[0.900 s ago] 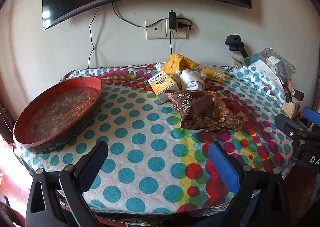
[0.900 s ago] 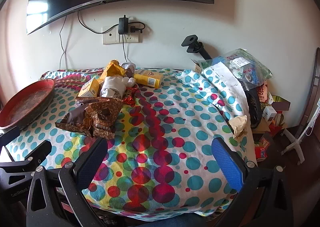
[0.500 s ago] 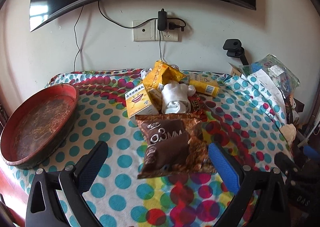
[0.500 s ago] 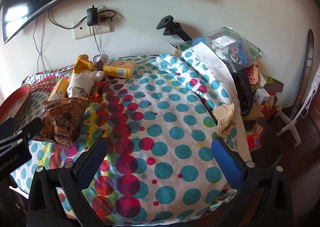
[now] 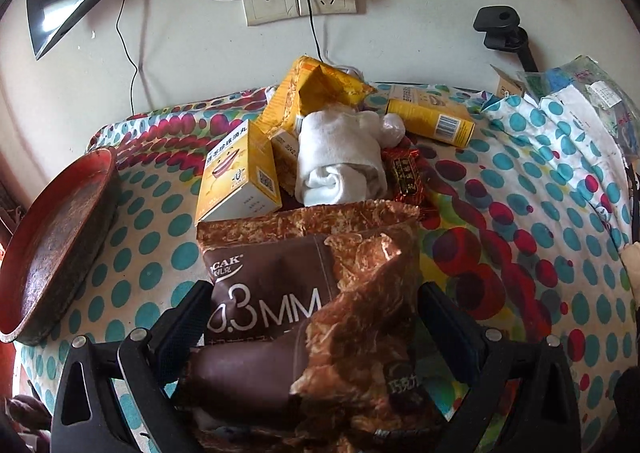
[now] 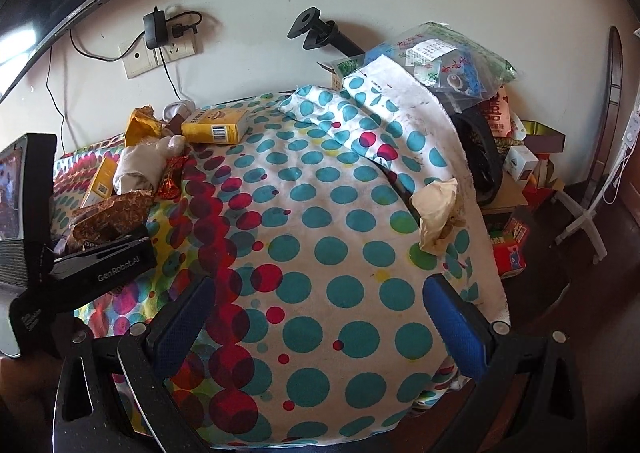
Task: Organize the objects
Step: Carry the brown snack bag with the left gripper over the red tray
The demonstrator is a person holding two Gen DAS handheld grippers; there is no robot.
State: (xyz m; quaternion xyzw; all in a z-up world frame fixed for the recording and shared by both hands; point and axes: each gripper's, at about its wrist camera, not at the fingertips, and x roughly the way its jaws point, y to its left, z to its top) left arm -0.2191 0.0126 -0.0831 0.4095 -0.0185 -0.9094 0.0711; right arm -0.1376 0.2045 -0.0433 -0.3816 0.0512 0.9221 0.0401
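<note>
Beside the tablecloth's right edge, only right-wrist view shows stacked boxes (image 6: pixel 520 169)

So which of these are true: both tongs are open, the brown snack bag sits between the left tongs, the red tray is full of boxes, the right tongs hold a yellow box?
1. Both tongs are open. True: left tongs and right tongs stand wide.
2. The brown snack bag lies between the left tongs. True, not yet squeezed.
3. The red tray is full of boxes. False: nothing lies in it.
4. The right tongs hold a yellow box. False: it lies far back on the dotted cloth.
</note>
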